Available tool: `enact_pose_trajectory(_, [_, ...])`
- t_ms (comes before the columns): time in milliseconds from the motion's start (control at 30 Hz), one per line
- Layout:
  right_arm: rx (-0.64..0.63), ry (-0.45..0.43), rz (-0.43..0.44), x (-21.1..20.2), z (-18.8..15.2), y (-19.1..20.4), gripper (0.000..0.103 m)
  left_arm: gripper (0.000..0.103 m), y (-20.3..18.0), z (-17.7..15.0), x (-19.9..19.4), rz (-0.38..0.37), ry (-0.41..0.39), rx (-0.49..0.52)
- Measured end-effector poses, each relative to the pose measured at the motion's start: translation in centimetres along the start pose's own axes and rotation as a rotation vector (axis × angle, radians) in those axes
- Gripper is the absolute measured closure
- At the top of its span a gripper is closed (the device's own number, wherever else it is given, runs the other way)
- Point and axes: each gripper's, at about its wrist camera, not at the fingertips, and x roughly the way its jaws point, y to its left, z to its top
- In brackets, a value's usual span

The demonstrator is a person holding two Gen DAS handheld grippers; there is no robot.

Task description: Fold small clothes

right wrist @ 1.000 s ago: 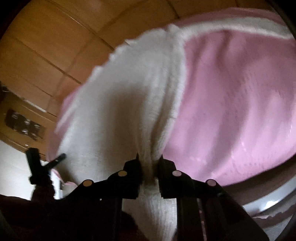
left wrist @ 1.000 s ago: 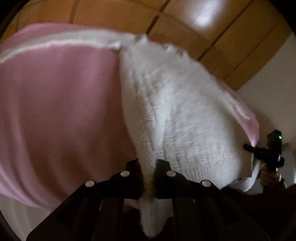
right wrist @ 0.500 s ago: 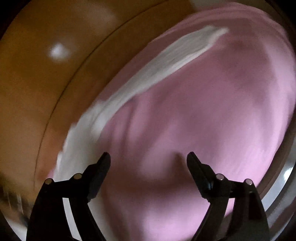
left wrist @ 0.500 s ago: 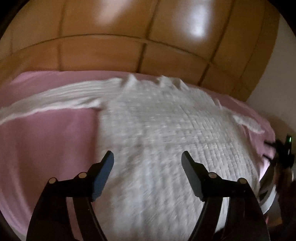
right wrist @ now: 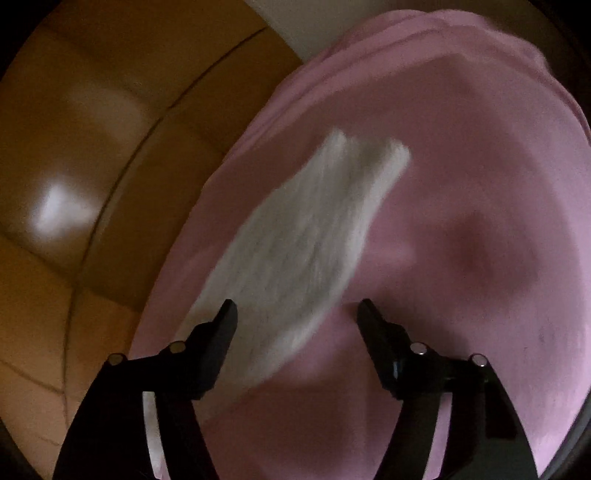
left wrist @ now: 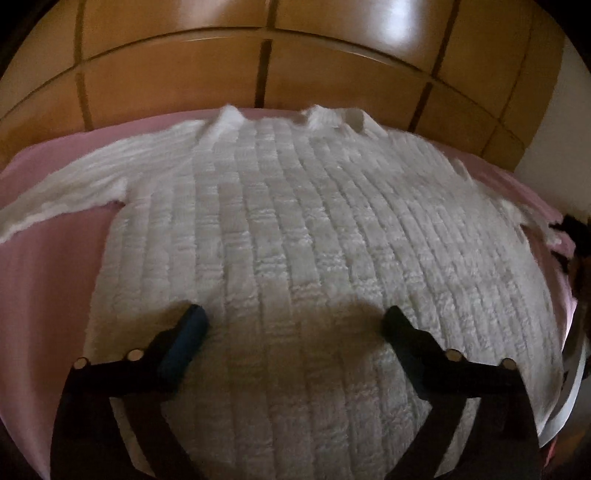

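A white ribbed knit sweater (left wrist: 314,221) lies spread flat on the pink sheet (left wrist: 48,277), collar at the far side and sleeves out to both sides. My left gripper (left wrist: 294,314) hovers over its lower body with jaws opening wide and nothing pinched between them. In the right wrist view one white sleeve (right wrist: 303,229) lies slantwise on the pink sheet (right wrist: 461,166). My right gripper (right wrist: 296,306) is above that sleeve's near part, jaws closing but still apart, the pads not pressing on the cloth. This view is blurred.
Glossy wooden panels (left wrist: 295,66) stand just behind the bed, also seen as wooden panels (right wrist: 92,147) left of the sleeve. A white wall (left wrist: 554,129) is at the right. The sheet's far edge bunches in folds (right wrist: 424,33).
Both grippers were shut on the sweater's hem, then let go and opened. The sweater now lies flat. The right gripper has swung over to a sleeve, and its jaws have narrowed since half a second ago.
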Motion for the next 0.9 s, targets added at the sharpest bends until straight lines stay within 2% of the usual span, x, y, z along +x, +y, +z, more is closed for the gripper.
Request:
enact_pose_trajectory(33, [-0.012, 0.005, -0.033, 0.6, 0.6, 0.4, 0.053, 0.004, -0.1, -0.1, 0.0, 0.007, 0.000, 0.006])
enact_pose_trajectory(67, [-0.030, 0.019, -0.062, 1.3, 0.9, 1.2, 0.075, 0.004, -0.3, 0.0, 0.2, 0.011, 0.000, 0.009])
enact_pose_trajectory(100, [-0.056, 0.037, -0.080, 1.8, 1.2, 1.9, 0.087, 0.004, -0.3, 0.0, 0.2, 0.011, -0.002, 0.007])
enact_pose_trajectory(133, [-0.072, 0.043, -0.081, 1.7, 1.7, 2.0, 0.095, 0.004, -0.2, 0.0, 0.3, 0.007, -0.004, 0.005])
enact_pose_trajectory(233, [-0.161, 0.015, -0.045, 0.7, 2.3, 4.1, 0.095, 0.004, -0.1, -0.3, 0.2, -0.006, -0.012, -0.001])
enact_pose_trajectory(433, [-0.411, 0.064, 0.131, -0.7, -2.7, 14.0, 0.095, 0.004, 0.1, -0.3, 0.2, -0.020, -0.015, -0.003])
enact_pose_trajectory(533, [-0.547, 0.118, 0.222, -1.0, -7.2, 19.3, 0.095, 0.004, 0.2, -0.3, 0.2, -0.025, -0.012, 0.001])
enact_pose_trajectory(667, [-0.737, 0.203, 0.331, -1.2, -15.3, 26.3, 0.095, 0.004, 0.3, -0.4, 0.0, -0.035, -0.008, 0.004])
enact_pose_trajectory(733, [-0.822, 0.253, 0.361, -0.9, -20.1, 29.2, 0.095, 0.004, 0.4, -0.4, 0.0, -0.042, -0.009, 0.002])
enact_pose_trajectory(800, [-0.882, 0.290, 0.368, 0.3, -22.7, 31.2, 0.095, 0.004, 0.3, -0.3, 0.0, -0.038, -0.005, 0.008])
enact_pose_trajectory(867, [-0.937, 0.315, 0.372, 0.6, -26.1, 32.3, 0.086, 0.004, 0.3, -0.3, 0.0, -0.044, -0.010, 0.003])
enact_pose_trajectory(900, [-0.957, 0.319, 0.378, 0.6, -27.4, 32.8, 0.077, 0.004, 0.4, -0.4, -0.1, -0.050, -0.013, -0.001])
